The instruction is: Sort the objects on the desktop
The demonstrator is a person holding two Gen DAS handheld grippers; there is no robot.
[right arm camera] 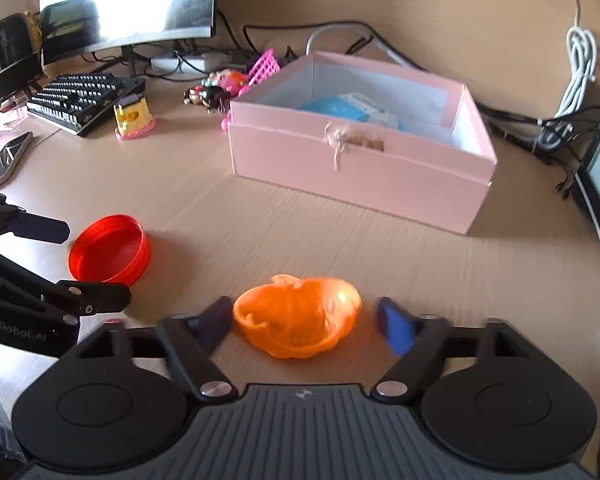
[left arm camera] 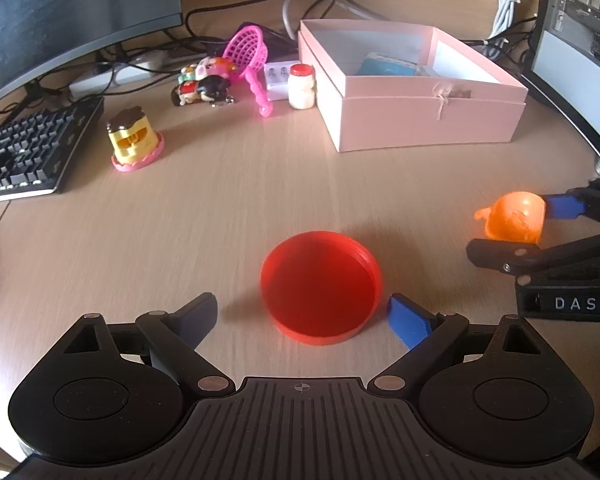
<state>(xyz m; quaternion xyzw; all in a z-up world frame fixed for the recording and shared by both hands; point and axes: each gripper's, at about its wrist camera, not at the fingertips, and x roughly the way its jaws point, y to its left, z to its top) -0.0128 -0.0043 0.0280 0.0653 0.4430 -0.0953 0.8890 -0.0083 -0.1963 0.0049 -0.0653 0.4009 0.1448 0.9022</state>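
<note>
While both claws straddle their objects | left gripper (left arm camera: 302, 314) apart around round red plastic lid (left arm camera: 320, 287) | right gripper (right arm camera: 304, 318) apart, one pad touching orange plastic pumpkin-shaped bowl (right arm camera: 298, 316)

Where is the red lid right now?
The red lid lies open side up on the desk, between the left gripper's open fingers, nearer than the pink box.

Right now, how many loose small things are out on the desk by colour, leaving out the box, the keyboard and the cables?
Red: 1, the red lid
Orange: 1, the orange toy
Pink: 1, the pink net scoop
Yellow: 1, the yellow cake toy
White: 1, the small bottle
Mixed colours: 1 cluster of figurines
Total: 6
</note>
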